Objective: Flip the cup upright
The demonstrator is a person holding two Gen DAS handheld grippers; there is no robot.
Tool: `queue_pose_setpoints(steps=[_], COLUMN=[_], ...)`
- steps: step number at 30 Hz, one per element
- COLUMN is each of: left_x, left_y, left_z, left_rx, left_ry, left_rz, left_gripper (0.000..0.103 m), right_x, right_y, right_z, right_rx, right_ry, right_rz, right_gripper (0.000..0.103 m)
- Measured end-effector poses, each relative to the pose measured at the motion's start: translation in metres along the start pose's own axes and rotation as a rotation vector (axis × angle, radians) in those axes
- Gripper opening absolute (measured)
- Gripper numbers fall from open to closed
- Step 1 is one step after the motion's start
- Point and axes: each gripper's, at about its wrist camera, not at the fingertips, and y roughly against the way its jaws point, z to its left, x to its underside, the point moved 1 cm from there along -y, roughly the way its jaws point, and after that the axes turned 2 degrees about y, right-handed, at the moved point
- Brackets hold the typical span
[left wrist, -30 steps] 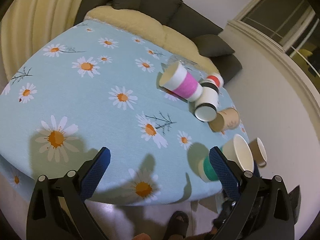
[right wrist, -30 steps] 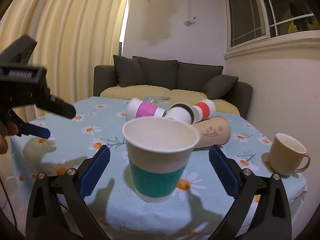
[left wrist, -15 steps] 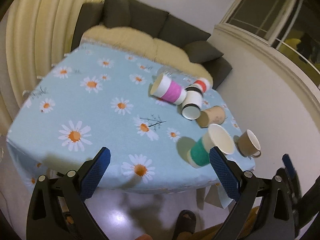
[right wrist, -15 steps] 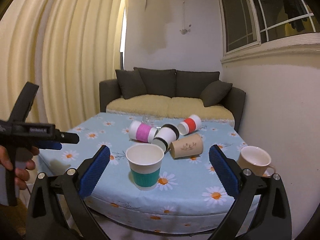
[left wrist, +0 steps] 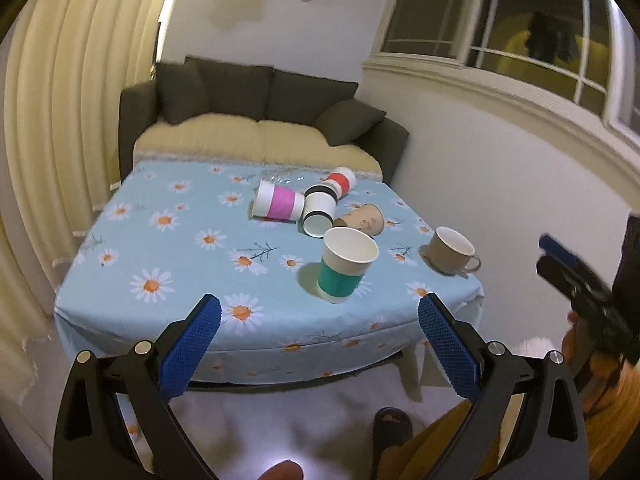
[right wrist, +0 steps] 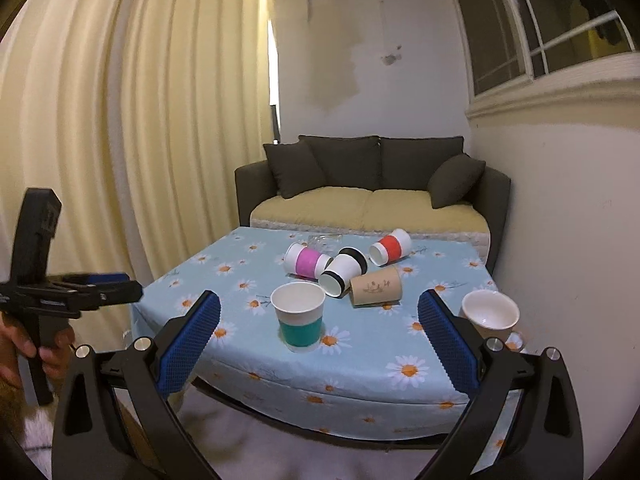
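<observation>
My left gripper stands wide open, nothing between its blue pads; it hangs off the near edge of the table, clear of every cup. My right gripper likewise gapes wide and holds nothing; it too sits short of the table edge, apart from the cups.

The teal cup stands upright, mouth up, near the front edge of the daisy cloth; nothing touches it. Behind it lie four cups on their sides, clustered close: the pink cup; the black cup; the brown cup; the red cup farthest back; whether they touch I cannot tell. A mug stands upright to the right of the teal cup, well apart from it. A sofa stands behind the table.
</observation>
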Motion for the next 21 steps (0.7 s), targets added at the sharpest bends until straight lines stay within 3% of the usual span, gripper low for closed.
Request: queue_pose_setpoints(steps=[9,21], left_x=[0.017,0.032], left_y=[0.006,-0.013], left_z=[-0.022,-0.019], left_rx=[-0.099,-0.098], left_ry=[-0.096,-0.106], left_rz=[-0.019,0.008], left_gripper=[0.096,0.096], right_x=[0.02,0.042], right_y=[-0.001,-0.015], right_z=[-0.01,-0.016], right_rx=[0.008,-0.014], right_ry=[-0.014,-0.062], right_rz=[0.024,0.063], right_gripper=[0.098,0.098])
